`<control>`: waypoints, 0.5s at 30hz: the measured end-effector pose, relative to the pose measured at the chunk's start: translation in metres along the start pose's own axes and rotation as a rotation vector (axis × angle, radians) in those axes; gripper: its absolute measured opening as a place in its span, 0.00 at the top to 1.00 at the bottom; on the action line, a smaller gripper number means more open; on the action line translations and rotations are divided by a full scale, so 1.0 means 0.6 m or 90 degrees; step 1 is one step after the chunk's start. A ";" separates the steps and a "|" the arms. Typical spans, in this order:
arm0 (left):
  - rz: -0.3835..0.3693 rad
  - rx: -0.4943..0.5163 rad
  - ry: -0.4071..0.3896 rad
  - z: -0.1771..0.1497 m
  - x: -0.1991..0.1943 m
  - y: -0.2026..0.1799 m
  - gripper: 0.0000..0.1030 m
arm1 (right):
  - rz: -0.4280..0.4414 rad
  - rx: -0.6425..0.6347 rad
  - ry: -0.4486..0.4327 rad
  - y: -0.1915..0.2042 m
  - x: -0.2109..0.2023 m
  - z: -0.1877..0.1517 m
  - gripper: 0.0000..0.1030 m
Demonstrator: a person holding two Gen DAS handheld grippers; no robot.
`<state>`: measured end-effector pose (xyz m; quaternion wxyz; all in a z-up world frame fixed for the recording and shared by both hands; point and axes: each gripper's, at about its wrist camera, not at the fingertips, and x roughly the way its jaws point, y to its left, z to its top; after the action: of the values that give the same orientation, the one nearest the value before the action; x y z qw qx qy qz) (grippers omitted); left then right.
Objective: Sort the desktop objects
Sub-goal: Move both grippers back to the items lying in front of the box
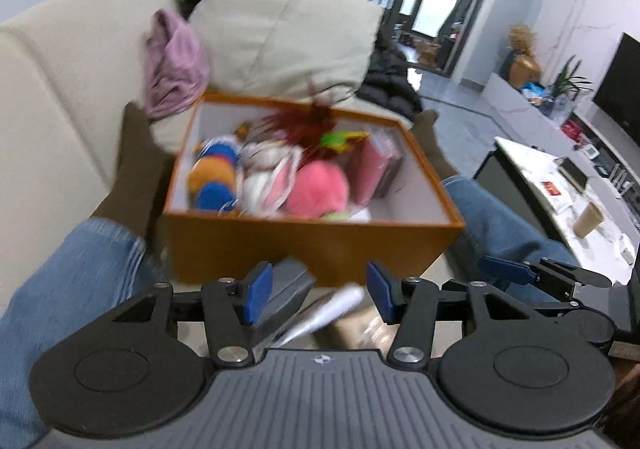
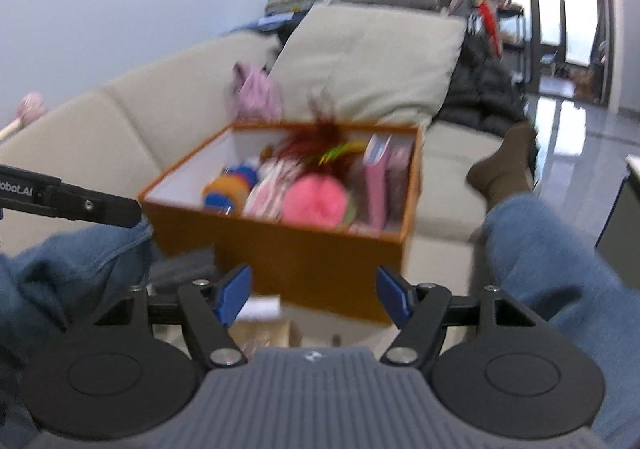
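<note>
1. Orange cardboard box (image 1: 312, 245) sits on the sofa (image 1: 60, 89) between the person's jeans-clad legs (image 1: 80, 261), already holding soft toys: a pink ball (image 1: 318, 189), blue and orange pom-poms (image 1: 214, 179), a feather toy (image 1: 304, 121), a pink packet (image 1: 374, 169).
2. Left hand-held gripper (image 1: 316, 291) stands wide with nothing pressed between its blue pads; a grey object (image 1: 288, 285) and a white object (image 1: 332, 309) lie blurred just beyond it, near the box's front wall.
3. Right hand-held gripper (image 2: 314, 297) is also wide and empty, aimed at the box front.
4. Judged step: between picks, reaching for a loose item.
5. Next move calls for lowering onto one item near the box, closing, then lifting it over the rim.
</note>
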<state>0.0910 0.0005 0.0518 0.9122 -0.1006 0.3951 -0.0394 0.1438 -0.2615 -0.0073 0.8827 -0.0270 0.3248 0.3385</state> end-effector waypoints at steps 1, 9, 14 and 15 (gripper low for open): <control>0.003 -0.001 0.004 -0.008 0.002 0.003 0.41 | 0.007 -0.002 0.015 0.005 0.007 -0.004 0.38; 0.053 0.158 0.035 -0.069 0.042 -0.027 0.42 | 0.046 0.011 0.114 0.019 0.052 -0.032 0.45; 0.080 0.287 0.042 -0.097 0.078 -0.062 0.50 | 0.050 0.013 0.141 0.017 0.069 -0.040 0.45; 0.085 0.312 0.044 -0.103 0.085 -0.067 0.53 | 0.053 0.012 0.146 0.017 0.071 -0.041 0.45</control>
<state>0.0813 -0.0558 -0.0171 0.8960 0.1517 0.4102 -0.0769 0.1478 -0.2356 -0.0501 0.8254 -0.0437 0.4275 0.3662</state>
